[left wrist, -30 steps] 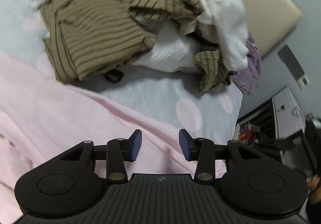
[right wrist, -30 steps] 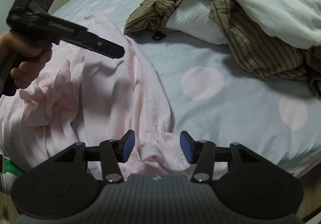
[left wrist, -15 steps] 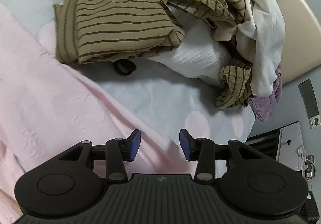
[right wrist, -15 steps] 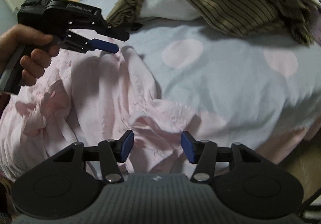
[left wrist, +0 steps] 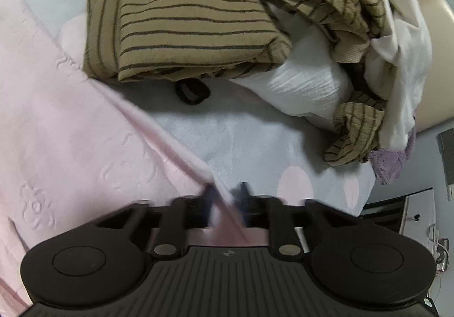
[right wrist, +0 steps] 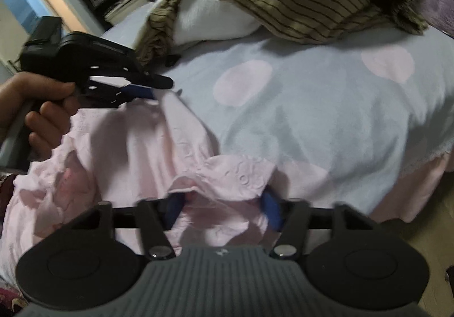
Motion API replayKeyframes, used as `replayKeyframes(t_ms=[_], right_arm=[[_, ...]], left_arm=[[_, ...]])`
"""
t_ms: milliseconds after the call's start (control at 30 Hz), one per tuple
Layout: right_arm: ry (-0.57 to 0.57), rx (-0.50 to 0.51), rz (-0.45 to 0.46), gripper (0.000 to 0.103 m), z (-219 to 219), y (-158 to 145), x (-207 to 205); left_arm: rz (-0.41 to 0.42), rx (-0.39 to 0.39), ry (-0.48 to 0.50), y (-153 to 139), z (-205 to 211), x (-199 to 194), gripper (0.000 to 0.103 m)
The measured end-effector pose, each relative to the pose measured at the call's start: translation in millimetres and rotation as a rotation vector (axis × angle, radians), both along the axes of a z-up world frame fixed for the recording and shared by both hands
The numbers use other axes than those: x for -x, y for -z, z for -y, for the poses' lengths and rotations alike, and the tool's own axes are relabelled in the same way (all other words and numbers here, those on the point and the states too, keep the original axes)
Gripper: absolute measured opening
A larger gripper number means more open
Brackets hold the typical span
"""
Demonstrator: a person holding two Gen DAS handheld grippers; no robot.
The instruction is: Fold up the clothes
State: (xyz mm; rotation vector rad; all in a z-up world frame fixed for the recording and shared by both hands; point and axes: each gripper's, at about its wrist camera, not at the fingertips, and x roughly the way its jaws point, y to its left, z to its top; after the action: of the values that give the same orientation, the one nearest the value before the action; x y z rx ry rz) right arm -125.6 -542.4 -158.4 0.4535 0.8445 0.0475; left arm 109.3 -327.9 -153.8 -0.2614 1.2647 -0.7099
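A pale pink embossed garment lies spread on the bed, and its diagonal edge runs down between my left gripper's blurred fingers. My left gripper has its fingers drawn close on that edge. The right wrist view shows the same left gripper, held by a hand, pinching the pink garment at its far corner. My right gripper stands open at the near end. A bunched fold of the pink cloth sits between its blue pads.
A heap of unfolded clothes lies at the head of the bed: brown striped pieces, white fabric and a purple towel. A black hair tie rests on the pale blue spotted sheet. The bed edge drops off at right.
My left gripper's fingers have narrowed onto the pink garment's edge. The right gripper has moved forward, so pink cloth now sits between its open fingers.
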Motion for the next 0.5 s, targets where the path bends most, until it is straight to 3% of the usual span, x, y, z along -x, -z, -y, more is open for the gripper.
replayKeyframes(t_ms=[33,200,500], right_arm=[[-0.011,-0.007,0.008,0.012,2,-1,1],[-0.05,-0.028,0.093,0.008,6,-20,7],[-0.224,-0.047,0.309,0.008,-16,-98,4]], left_arm=[[0.01,0.008,0.005,-2,0,1,0.001],[0.034,0.076,0.051,-18,-2,4,0.0],[0.068,0.226,0.121,-82,-53,-10,0.0]])
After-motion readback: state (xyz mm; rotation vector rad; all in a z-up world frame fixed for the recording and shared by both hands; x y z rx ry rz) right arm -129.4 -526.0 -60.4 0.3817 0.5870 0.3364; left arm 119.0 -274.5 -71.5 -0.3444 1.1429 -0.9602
